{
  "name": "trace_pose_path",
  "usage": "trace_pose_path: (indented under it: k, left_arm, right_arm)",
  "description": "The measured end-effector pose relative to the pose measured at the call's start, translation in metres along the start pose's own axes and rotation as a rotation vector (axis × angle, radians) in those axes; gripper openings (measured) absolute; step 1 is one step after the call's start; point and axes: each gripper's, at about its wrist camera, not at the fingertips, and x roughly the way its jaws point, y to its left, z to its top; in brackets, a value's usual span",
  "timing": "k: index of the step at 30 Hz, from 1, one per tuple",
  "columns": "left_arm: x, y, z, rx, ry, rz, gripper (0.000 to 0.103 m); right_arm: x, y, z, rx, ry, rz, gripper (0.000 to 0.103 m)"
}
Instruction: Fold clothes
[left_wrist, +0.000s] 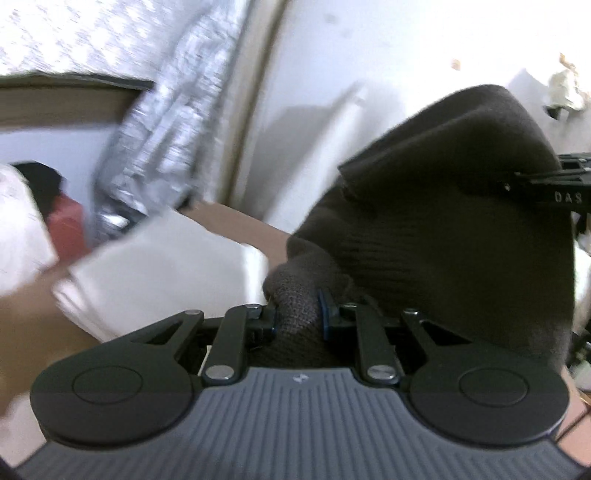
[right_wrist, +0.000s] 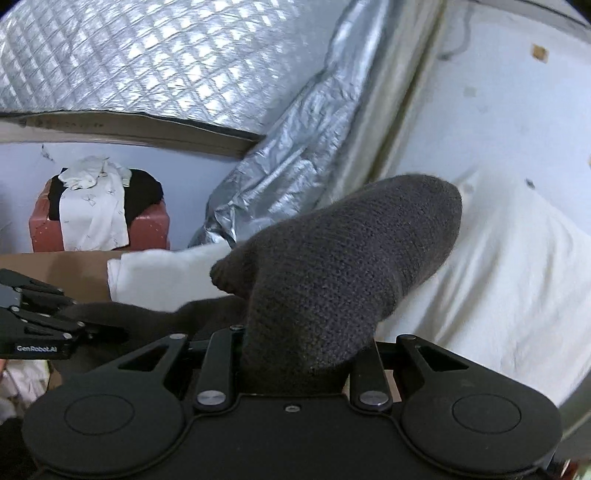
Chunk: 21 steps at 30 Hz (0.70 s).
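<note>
Dark knit garment (left_wrist: 443, 229) hangs lifted mid-frame, clamped in both the left claw (left_wrist: 297, 314) and right claw (right_wrist: 295, 350); the lift-and-spread step, I judge; next, lay it flat on the worktop (left_wrist: 37, 321)

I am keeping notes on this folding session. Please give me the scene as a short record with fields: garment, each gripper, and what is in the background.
garment: dark grey knitted garment, lifted, bunched
left gripper: shut on the garment
right gripper: shut on the garment
folded item: white folded cloth on brown surface
background: red box with black and white clothes draped on top; silver quilted sheet
</note>
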Motion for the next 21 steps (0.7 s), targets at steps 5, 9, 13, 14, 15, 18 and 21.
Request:
trace_pose_path:
  k: [5, 9, 13, 14, 15, 18, 21]
  left_arm:
    - [-0.010, 0.044, 0.057, 0.038, -0.134, 0.226, 0.010]
    - [0.011, 0.095, 0.084, 0.031, -0.200, 0.248, 0.005]
    - [0.070, 0.173, 0.051, -0.207, -0.060, 0.335, 0.013]
    - [0.084, 0.193, 0.039, -0.255, -0.006, 0.382, 0.013]
    - [0.090, 0.212, 0.028, -0.325, 0.022, 0.407, 0.013]
    - [0.108, 0.255, 0.005, -0.489, 0.106, 0.398, 0.018]
    - [0.116, 0.266, -0.009, -0.585, 0.152, 0.332, 0.028]
  right_arm:
    - [0.060, 0.027, 0.044, -0.003, -0.114, -0.007, 0.026]
    - [0.131, 0.030, 0.052, 0.183, -0.205, 0.103, 0.028]
    - [0.247, 0.040, 0.005, 0.385, -0.127, 0.165, 0.040]
    - [0.279, 0.045, -0.010, 0.429, -0.072, 0.169, 0.041]
    - [0.304, 0.049, -0.029, 0.478, -0.019, 0.153, 0.043]
    - [0.323, 0.044, -0.075, 0.565, -0.021, 0.123, 0.047]
    - [0.313, 0.014, -0.109, 0.729, -0.069, 0.269, 0.050]
